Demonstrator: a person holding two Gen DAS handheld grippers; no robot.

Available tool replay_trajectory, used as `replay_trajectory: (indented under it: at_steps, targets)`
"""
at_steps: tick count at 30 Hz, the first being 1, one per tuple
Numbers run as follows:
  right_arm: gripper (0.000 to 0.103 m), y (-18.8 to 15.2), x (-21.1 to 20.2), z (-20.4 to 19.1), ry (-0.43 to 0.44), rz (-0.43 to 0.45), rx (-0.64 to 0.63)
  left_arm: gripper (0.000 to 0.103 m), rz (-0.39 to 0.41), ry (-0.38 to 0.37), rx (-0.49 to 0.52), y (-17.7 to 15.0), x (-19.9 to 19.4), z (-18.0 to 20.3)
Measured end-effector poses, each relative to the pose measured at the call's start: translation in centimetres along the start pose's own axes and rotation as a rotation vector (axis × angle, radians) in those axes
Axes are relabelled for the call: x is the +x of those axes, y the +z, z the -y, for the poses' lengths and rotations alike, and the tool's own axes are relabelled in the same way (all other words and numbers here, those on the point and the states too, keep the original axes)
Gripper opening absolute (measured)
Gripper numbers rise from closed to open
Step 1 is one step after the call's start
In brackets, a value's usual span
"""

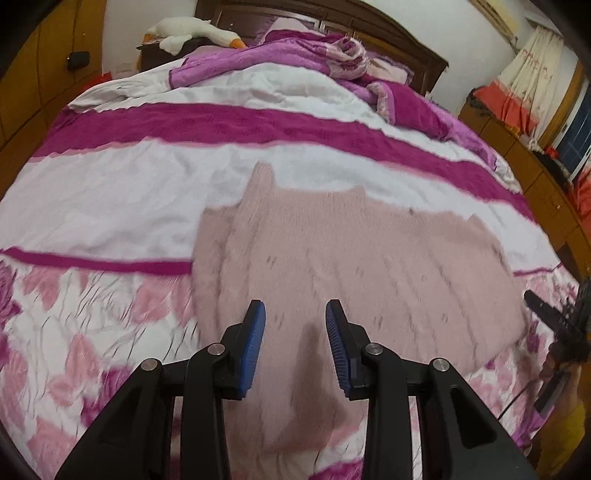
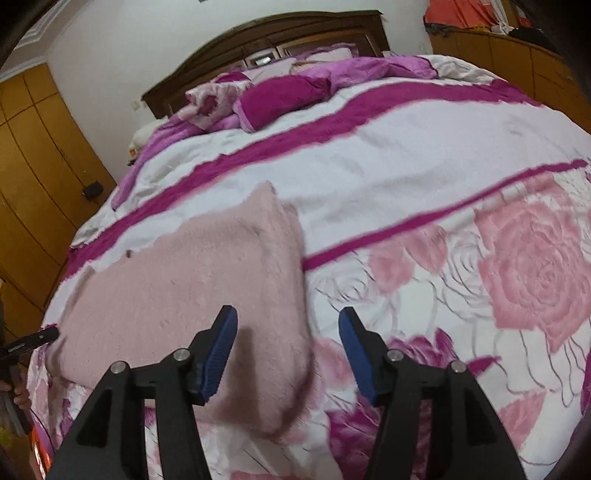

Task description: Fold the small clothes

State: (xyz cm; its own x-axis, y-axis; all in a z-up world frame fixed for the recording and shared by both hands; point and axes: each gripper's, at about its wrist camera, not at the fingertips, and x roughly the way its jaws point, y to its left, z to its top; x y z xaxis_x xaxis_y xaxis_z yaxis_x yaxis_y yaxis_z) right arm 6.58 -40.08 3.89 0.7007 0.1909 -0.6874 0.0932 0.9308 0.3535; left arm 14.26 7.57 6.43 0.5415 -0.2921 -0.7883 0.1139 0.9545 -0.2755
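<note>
Pink sweater (image 1: 332, 266) lies flat, slightly blurred, beneath parted left gripper (image 1: 295, 314).

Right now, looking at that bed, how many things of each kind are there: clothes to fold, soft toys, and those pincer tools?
Pink knitted garment: 1
White goose soft toy: 1
Pincer tools: 2, the left gripper and the right gripper, both with jaws apart, holding nothing
Total: 4

Motion blur smears the pink sweater (image 1: 332, 258), its near hem hidden behind the left gripper (image 1: 295, 314)
</note>
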Motion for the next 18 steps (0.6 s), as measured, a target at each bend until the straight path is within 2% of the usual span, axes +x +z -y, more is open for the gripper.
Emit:
replay_trajectory:
  at_steps: [5,8,9,11,14,18]
  targets:
    - [0.057,1.6,1.4,-2.7,0.001,0.026,-0.089,0.012,0.016,-0.064,-0.06,2.9,3.0,-1.1]
    - [0.057,1.7,3.1,-3.4,-0.021,-0.005,-0.107,0.011,0.018,0.046,-0.095,4.0,5.2,-2.4]
    - [0.057,1.5,3.8,-3.4,-0.045,-0.024,-0.109,0.007,0.016,0.069,-0.112,4.1,5.9,-3.0]
    - [0.057,1.0,5.6,-3.0,-0.103,-0.074,-0.103,0.004,0.011,0.05,-0.148,3.9,6.7,-4.0]
    - [0.059,0.7,6.2,-1.7,-0.058,-0.07,-0.045,0.004,0.023,0.056,-0.118,3.7,6.4,-3.8]
    - [0.06,0.7,5.3,-1.5,-0.052,-0.065,-0.02,0.004,-0.003,0.072,-0.099,3.2,5.1,-3.1]
